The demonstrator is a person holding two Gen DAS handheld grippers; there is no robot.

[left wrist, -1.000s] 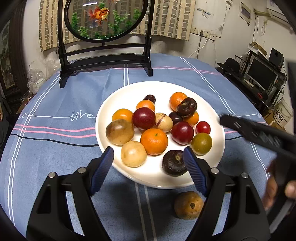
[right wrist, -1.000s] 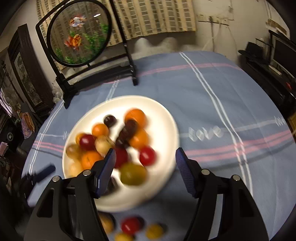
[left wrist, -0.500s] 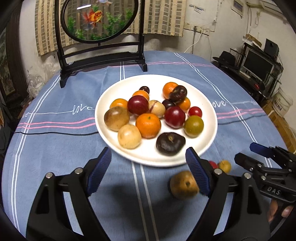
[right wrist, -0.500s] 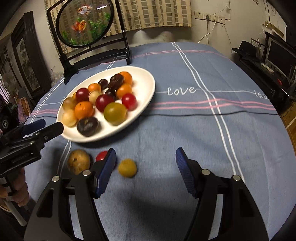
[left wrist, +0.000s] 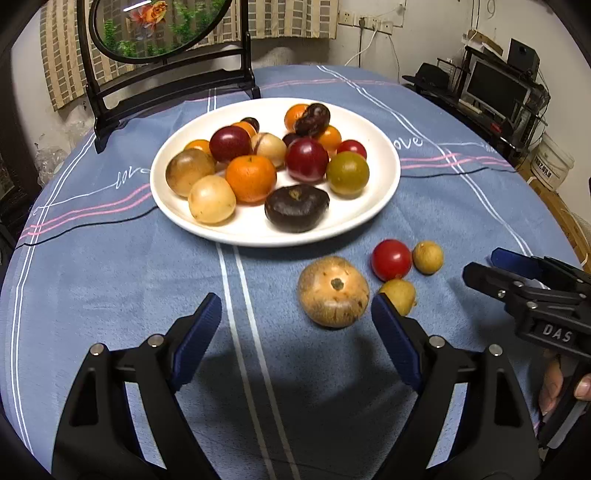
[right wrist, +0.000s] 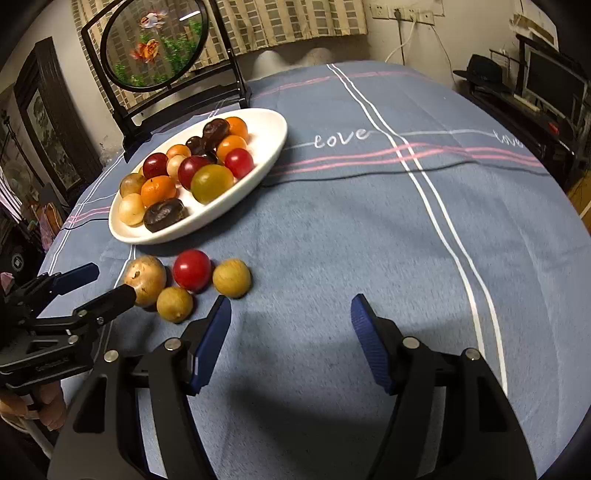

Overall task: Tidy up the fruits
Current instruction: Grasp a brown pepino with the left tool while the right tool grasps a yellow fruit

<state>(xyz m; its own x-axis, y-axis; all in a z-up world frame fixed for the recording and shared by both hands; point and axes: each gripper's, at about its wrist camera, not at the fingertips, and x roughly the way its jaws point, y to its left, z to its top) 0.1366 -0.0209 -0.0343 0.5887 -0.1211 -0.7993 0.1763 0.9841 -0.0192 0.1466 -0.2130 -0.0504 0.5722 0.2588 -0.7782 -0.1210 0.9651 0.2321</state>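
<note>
A white plate (left wrist: 373, 206) (right wrist: 271, 147) on the blue cloth holds several orange, red, dark and tan fruits. In front of it, four loose fruits lie on the cloth. They are a big tan fruit (left wrist: 333, 291) (right wrist: 145, 278), a red one (left wrist: 390, 259) (right wrist: 192, 269) and two small yellow ones (left wrist: 427, 257) (left wrist: 398, 293). My left gripper (left wrist: 295, 306) (right wrist: 110, 282) is open. The tan fruit sits just beyond its right finger, not between the pads. My right gripper (right wrist: 290, 306) (left wrist: 482, 263) is open over bare cloth, to the right of the loose fruits.
A black-framed round fish screen (left wrist: 166, 33) (right wrist: 155, 40) stands behind the plate. Dark shelves with a monitor (left wrist: 495, 85) and a white bucket (left wrist: 552, 162) lie past the table's right edge. A hand (right wrist: 44, 402) holds the left gripper's handle.
Both grippers have drawn back from the plate toward the near side of the table and dropped lower. The loose fruits have come into view. The left jaws stand slightly wider.
</note>
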